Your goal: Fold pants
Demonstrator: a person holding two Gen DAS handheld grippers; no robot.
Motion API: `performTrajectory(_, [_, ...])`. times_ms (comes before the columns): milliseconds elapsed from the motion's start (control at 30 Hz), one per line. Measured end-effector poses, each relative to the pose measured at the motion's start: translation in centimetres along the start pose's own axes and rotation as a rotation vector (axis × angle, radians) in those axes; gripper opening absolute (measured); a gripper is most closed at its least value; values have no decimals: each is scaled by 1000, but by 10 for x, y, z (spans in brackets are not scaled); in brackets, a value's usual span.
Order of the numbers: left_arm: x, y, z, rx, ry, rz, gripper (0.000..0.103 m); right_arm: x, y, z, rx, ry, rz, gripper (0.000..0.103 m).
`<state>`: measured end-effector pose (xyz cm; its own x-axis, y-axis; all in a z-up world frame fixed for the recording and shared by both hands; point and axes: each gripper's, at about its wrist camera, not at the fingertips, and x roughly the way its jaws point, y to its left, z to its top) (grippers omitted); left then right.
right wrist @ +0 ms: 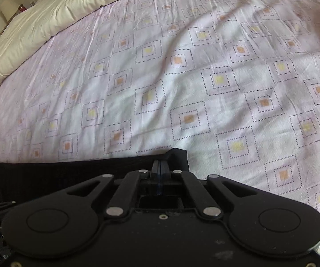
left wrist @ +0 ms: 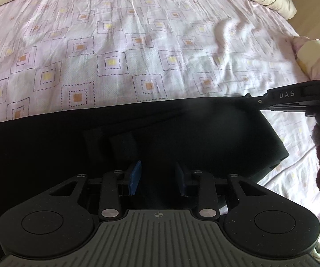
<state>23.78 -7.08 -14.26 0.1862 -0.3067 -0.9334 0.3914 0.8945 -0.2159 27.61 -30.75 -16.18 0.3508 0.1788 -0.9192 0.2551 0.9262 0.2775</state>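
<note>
On the patterned bed (right wrist: 182, 77), black pants (left wrist: 182, 129) lie flat; right claw (right wrist: 159, 166) pinches their corner, left claw (left wrist: 157, 178) gapes empty above. Fold under way; next, draw cloth across.

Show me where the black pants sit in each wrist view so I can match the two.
Left wrist view: black pants span the lower middle, under the open left tongs.
Right wrist view: pants fill the lower left; the shut right tongs pinch their edge.
Shared landmark: the square-patterned bedsheet.
</note>
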Motion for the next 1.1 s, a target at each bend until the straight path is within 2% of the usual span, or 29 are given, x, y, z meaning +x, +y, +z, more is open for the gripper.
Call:
performTrajectory(67, [-2,0,0,-1,1,-2,33,-10,3,-4,-27,-13,2,0])
performTrajectory(133, [-8,-2,0,-3,-3,5,33,-28,6,-9,-53,-42,22,7])
performTrajectory(300, [-33,-5,-12,-13,-62,13,33,-63,9,-36,-135,-50,39,8])
performTrajectory(367, [-32,-3,-19,-17,-47,22,33,-65,10,-51,-164,-24,24,8])
performTrajectory(467, [-13,2,-27,-13,18,61,34,-52,8,-72,-211,31,-36,7])
performTrajectory(533, [-11,6,-29,-11,8,45,34,-42,4,-81,-218,57,-59,4])
performTrajectory(633, [-21,7,-24,-29,-2,45,34,-44,3,-83,-208,39,-58,4])
performTrajectory(833, [-66,8,-42,-106,-102,104,33,-81,6,-85,-193,-39,15,14])
performTrajectory(933, [-84,7,-65,-159,-115,145,33,-95,8,-94,-198,-49,59,22])
performTrajectory(1100, [-109,-2,-106,-273,-122,203,33,-106,15,-117,-217,-33,145,27])
